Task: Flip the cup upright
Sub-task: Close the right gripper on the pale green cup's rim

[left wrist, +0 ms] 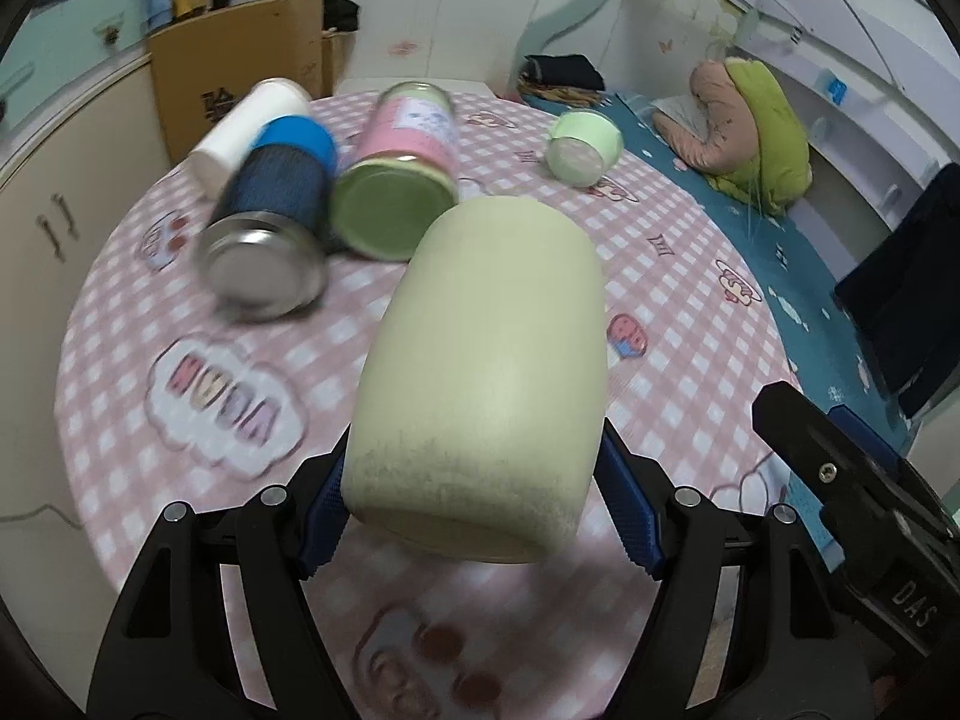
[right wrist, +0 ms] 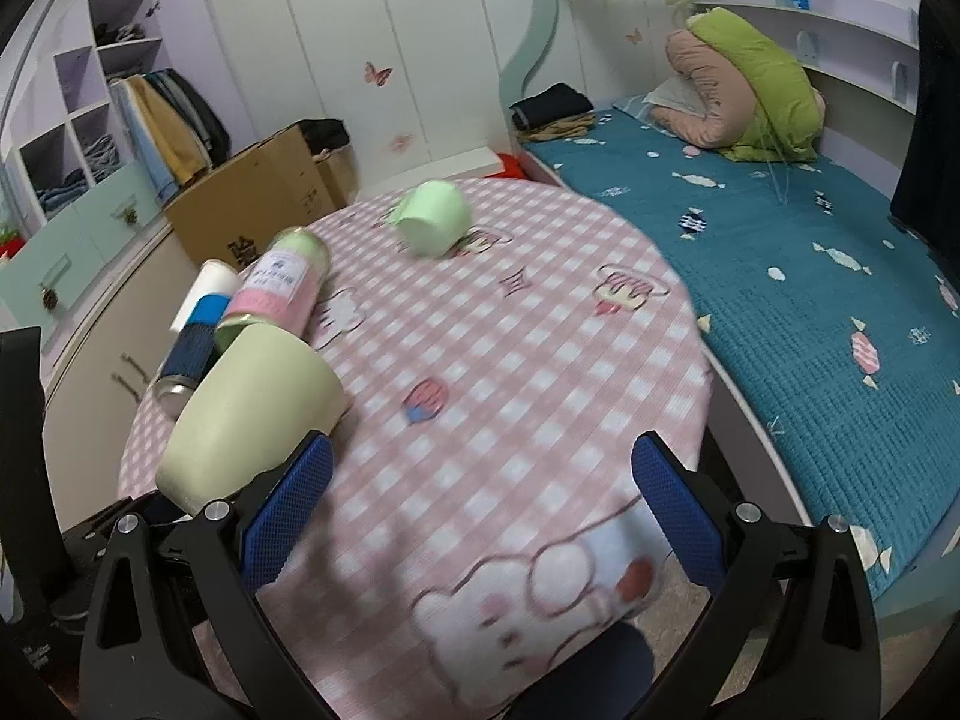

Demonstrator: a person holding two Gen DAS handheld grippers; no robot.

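My left gripper (left wrist: 474, 516) is shut on a pale yellow-green cup (left wrist: 486, 372) and holds it tilted above the round table, its blue pads (left wrist: 327, 507) pressed on the end nearest the camera. The same cup shows at the left of the right wrist view (right wrist: 252, 414), lifted and lying slantwise. My right gripper (right wrist: 480, 516) is open and empty above the table's near edge, to the right of the held cup. A small mint-green cup (left wrist: 585, 144) lies on its side at the far side of the table; it also shows in the right wrist view (right wrist: 435, 222).
The table has a pink checked cloth (right wrist: 510, 360). On its left lie a pink-labelled jar (left wrist: 402, 180), a blue-sleeved steel bottle (left wrist: 270, 222) and a white bottle (left wrist: 246, 126). A cardboard box (right wrist: 264, 204) and cabinets stand behind. A bed (right wrist: 810, 276) runs along the right.
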